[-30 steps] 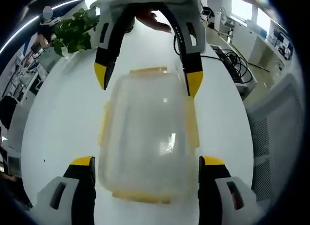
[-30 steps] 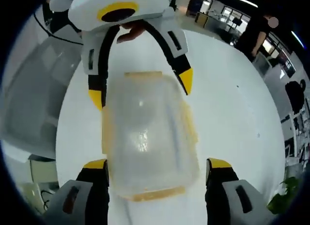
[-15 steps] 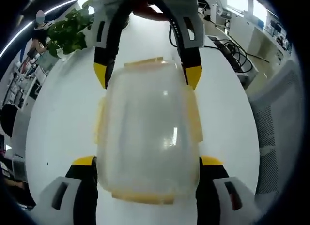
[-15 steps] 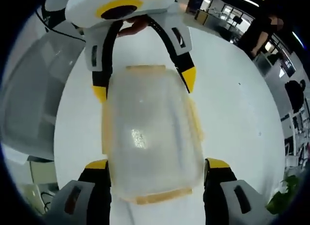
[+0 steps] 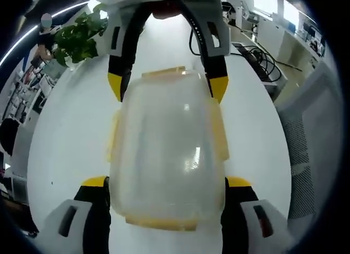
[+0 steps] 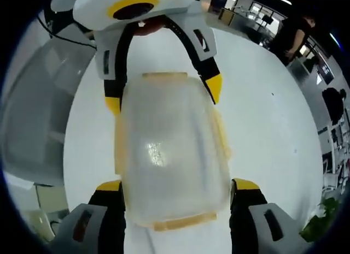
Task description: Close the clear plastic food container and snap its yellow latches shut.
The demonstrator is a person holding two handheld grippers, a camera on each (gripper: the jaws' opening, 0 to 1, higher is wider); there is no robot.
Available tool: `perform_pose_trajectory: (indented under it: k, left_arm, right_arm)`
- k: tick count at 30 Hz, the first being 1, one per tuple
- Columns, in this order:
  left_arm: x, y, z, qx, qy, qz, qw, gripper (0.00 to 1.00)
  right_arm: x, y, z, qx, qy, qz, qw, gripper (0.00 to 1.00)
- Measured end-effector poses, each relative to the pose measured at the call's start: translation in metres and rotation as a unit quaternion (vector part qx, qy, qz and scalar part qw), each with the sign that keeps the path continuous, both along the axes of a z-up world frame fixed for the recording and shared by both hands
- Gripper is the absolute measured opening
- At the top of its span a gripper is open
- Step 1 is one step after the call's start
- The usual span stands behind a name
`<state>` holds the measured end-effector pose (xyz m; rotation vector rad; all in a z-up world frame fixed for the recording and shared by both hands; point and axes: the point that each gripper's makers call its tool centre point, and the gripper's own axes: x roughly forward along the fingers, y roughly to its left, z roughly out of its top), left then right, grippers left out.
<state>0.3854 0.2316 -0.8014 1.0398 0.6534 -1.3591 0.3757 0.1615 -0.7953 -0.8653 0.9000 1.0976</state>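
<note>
A clear plastic container (image 5: 167, 155) with its lid on lies on the white table (image 5: 65, 134). Yellow latches stick out at its long sides (image 5: 220, 135) and at both ends (image 5: 161, 223). My left gripper (image 5: 167, 183) is open, its yellow-tipped jaws straddling the near end of the container. My right gripper (image 5: 165, 88) comes in from the far end, its jaws on either side of that end. In the right gripper view the same container (image 6: 169, 155) lies between the open right gripper (image 6: 178, 185) and the left gripper (image 6: 163, 95) opposite.
A potted plant (image 5: 82, 33) stands at the table's far left edge. Cables (image 5: 262, 63) and a grey mesh surface (image 5: 311, 145) lie off the table to the right. A person (image 6: 290, 30) stands beyond the table in the right gripper view.
Both grippers have closed in on the container over the last second, so it now reaches between each pair of jaws. The jaw spread is unchanged.
</note>
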Motion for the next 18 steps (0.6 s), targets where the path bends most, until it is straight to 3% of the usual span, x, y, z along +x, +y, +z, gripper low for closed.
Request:
perform_pose_trajectory:
  k: [18]
  left_arm:
    - [0.0, 0.043, -0.001, -0.009, 0.003, 0.001, 1.0, 0.85]
  right_arm:
    - [-0.001, 0.042, -0.002, -0.011, 0.003, 0.0, 0.9999, 0.79]
